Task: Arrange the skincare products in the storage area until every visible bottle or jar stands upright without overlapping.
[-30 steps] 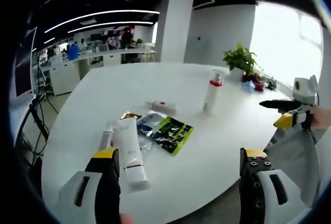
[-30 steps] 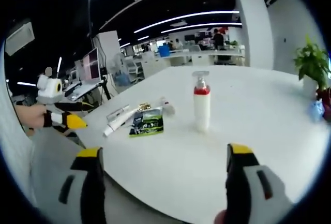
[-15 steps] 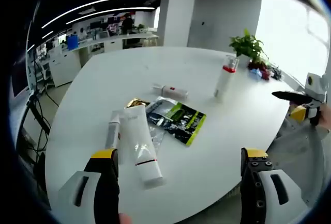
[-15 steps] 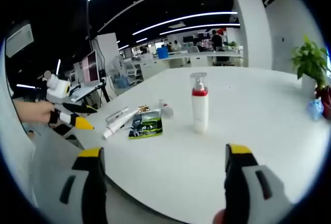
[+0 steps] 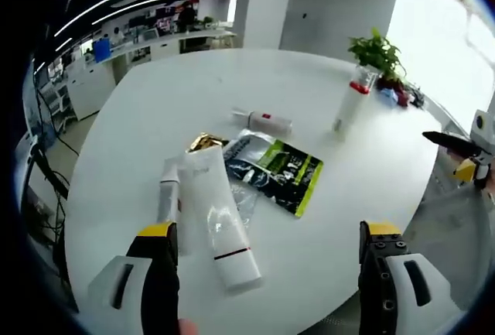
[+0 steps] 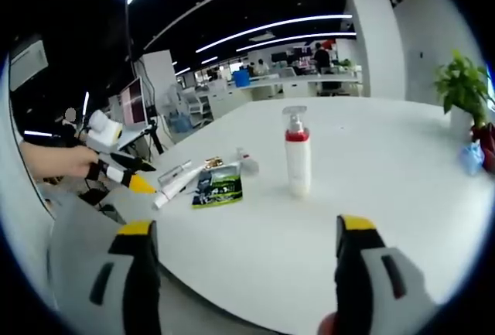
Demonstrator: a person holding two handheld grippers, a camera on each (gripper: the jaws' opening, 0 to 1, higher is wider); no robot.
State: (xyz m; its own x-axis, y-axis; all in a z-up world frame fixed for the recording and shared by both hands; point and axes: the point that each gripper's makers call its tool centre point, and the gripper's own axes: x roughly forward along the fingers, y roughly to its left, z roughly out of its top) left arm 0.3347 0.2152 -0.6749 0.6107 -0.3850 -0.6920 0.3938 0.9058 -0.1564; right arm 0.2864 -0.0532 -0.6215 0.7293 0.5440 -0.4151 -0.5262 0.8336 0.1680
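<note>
While both grippers hang off the edge of the white round table (image 5: pixel 155 95), we see nothing between either pair of jaws. Left gripper (image 5: pixel 267 273) is released, jaws spread wide, hovering over the near rim. Right gripper (image 6: pixel 241 269) is likewise released and holds nothing.

In the left gripper view, a large white tube (image 5: pixel 220 223) lies flat at about 7 o'clock from the table centre, cap end toward the jaws. A slimmer silver-white tube (image 5: pixel 168 198) lies just beside it at its 9 o'clock side, touching or nearly so; we cannot tell which. A black-and-green sachet (image 5: pixel 282 171) lies flat at the large tube's 2 o'clock, with a clear plastic wrapper (image 5: pixel 246 196) partly under it and against the tube. A gold crumpled foil piece (image 5: pixel 204 142) sits at the tube's far end. A small white bottle with a red mark (image 5: pixel 263 121) lies on its side at 12 o'clock from the sachet, apart from it.

A pump bottle with a red collar (image 5: pixel 352 107) stands upright, well apart from the pile, at 2 o'clock. A potted green plant (image 5: pixel 377 52) stands beyond it near the far rim. Right gripper view shows the same pump bottle dead ahead and the pile at 10 o'clock.
</note>
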